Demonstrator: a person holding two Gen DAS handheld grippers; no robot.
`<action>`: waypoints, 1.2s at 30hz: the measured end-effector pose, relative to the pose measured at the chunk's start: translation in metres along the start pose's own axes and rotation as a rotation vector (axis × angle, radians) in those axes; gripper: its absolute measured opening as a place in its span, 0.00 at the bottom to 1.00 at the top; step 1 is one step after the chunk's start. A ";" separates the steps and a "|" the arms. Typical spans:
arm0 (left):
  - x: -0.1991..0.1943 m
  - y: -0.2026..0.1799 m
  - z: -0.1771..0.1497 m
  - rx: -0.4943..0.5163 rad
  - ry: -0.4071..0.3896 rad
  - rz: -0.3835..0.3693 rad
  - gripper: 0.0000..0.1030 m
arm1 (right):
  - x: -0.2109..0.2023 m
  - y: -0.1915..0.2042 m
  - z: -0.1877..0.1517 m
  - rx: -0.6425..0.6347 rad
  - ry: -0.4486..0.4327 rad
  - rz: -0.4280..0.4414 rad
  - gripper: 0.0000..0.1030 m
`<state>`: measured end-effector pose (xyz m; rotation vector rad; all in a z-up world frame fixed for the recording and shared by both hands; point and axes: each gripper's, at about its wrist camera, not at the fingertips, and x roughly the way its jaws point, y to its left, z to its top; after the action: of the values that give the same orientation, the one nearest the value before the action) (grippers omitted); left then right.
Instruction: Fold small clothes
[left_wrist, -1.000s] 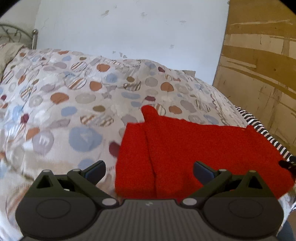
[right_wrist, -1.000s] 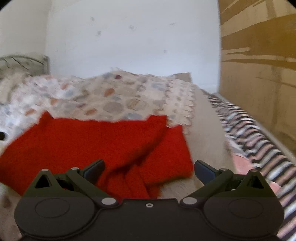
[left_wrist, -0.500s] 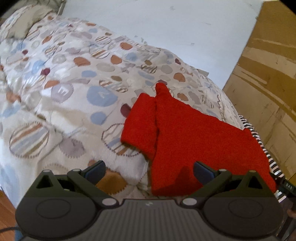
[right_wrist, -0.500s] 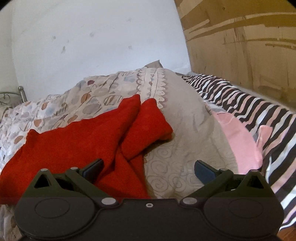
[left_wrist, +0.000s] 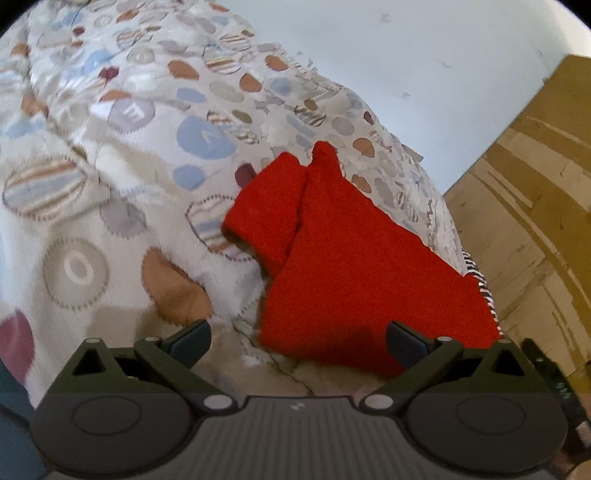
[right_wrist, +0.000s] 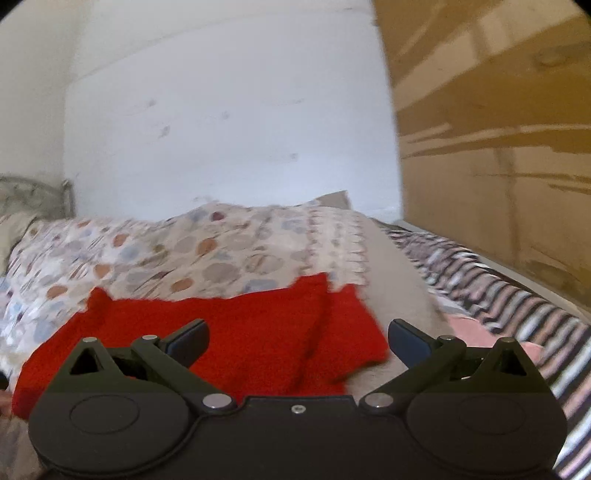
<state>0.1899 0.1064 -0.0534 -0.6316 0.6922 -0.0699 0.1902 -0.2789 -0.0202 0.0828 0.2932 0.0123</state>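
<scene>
Red garment (left_wrist: 354, 266) on patterned quilt (left_wrist: 110, 177); right view blurred.
We hold left gripper (left_wrist: 298, 336) and right gripper (right_wrist: 298, 338) jaws apart, empty; garment's long axis runs from its sleeve toward the striped sheet (right_wrist: 517, 295).

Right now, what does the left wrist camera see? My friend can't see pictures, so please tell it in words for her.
A red garment lies spread on a quilt patterned with coloured circles. The open, empty left tongs hover just before its near edge. Behind are a white wall and a wooden panel.
</scene>
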 end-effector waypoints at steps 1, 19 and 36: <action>0.000 0.000 -0.002 -0.015 0.000 -0.002 1.00 | 0.005 0.008 -0.001 -0.017 0.007 0.017 1.00; 0.002 0.017 -0.007 -0.146 -0.030 0.029 1.00 | 0.037 0.108 -0.028 -0.342 0.001 0.052 1.00; 0.009 0.016 -0.016 -0.136 0.002 0.019 1.00 | 0.044 0.098 -0.071 -0.322 -0.085 0.045 1.00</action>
<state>0.1847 0.1088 -0.0764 -0.7557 0.7092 -0.0062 0.2118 -0.1742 -0.0920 -0.2291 0.2015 0.0999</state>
